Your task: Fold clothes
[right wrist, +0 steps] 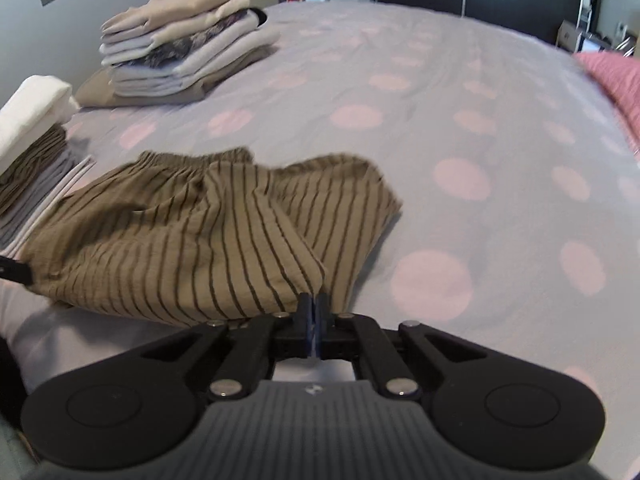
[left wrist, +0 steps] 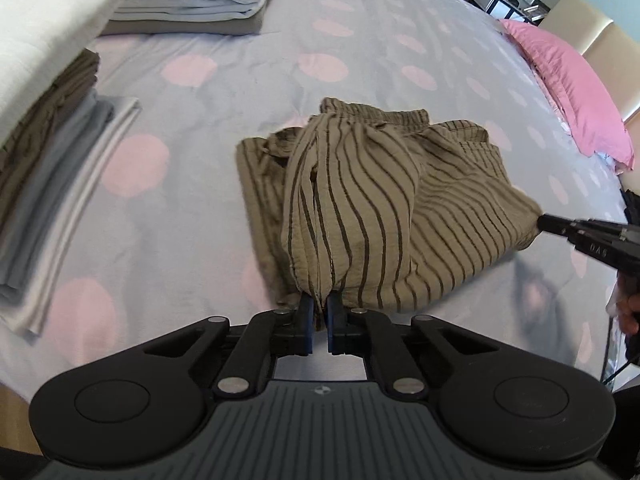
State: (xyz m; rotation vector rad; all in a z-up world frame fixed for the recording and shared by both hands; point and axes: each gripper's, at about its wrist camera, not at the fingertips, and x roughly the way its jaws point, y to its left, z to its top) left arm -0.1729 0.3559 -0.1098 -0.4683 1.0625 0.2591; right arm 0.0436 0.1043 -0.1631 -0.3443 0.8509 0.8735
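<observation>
A tan garment with dark stripes (left wrist: 360,200) lies bunched on the bed, its elastic waistband at the far side. My left gripper (left wrist: 319,304) is shut on a near corner of the garment and lifts a fold of it toward the camera. My right gripper (right wrist: 315,304) is shut on the other near corner of the striped garment (right wrist: 192,248). In the left wrist view the right gripper (left wrist: 546,224) pinches the cloth's right edge. At the left edge of the right wrist view the left gripper's tip (right wrist: 16,272) shows against the cloth.
The bedsheet (left wrist: 240,80) is lilac with pink dots. Folded clothes stand in a stack at the near left (left wrist: 48,128) and another at the far left (right wrist: 180,52). A pink pillow (left wrist: 576,92) lies at the right. A hand (left wrist: 630,308) shows at the right edge.
</observation>
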